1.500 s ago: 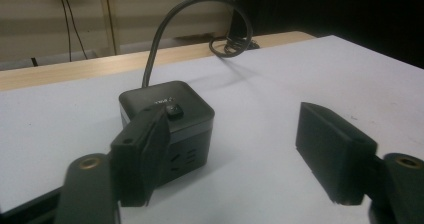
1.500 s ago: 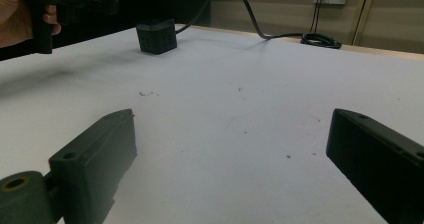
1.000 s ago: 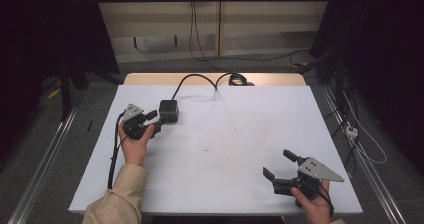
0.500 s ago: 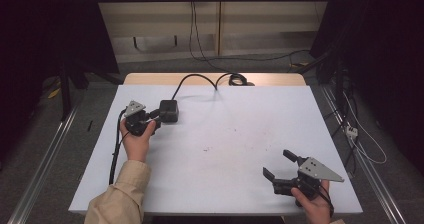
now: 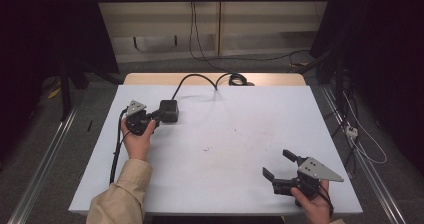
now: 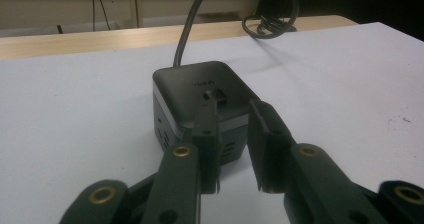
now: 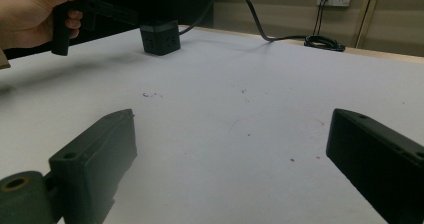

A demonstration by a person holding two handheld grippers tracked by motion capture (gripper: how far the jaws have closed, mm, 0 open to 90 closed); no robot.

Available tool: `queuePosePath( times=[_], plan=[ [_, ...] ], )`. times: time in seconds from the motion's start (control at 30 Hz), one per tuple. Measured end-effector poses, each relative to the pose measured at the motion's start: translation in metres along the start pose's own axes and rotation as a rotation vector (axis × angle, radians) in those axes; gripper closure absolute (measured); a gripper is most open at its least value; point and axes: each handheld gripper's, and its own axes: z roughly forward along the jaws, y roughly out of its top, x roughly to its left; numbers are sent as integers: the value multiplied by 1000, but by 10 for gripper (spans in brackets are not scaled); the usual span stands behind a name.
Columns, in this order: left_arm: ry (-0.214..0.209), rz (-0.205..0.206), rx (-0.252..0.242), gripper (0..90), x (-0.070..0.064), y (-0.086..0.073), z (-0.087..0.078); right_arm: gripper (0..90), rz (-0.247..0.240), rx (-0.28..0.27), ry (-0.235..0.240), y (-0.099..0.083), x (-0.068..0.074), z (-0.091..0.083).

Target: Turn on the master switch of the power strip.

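The black cube (image 5: 168,111), smooth-topped with rounded corners and slotted sides, is sitting upper left of centre on the white table (image 5: 240,149), its cable (image 5: 200,79) snaking to a coil at the far edge. The left gripper (image 5: 156,116) is reaching its near side, jaws narrowly parted at the cube's top edge, pinching nothing. The right gripper (image 5: 280,166) is hovering at lower right, jaws spread wide over bare, speckled tabletop.
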Motion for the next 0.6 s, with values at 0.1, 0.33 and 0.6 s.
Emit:
queuePosePath(
  times=[0.1, 0.33, 0.6],
  plan=[
    [3, -8, -1, 782, 0, 1, 1, 55, 0, 1, 0, 0, 0, 0],
    [1, 31, 16, 828, -6, 14, 6, 55, 0, 1, 0, 0, 0, 0],
    [2, 45, 39, 876, -7, 20, 14, 55, 1, 2, 1, 0, 0, -1]
  ],
)
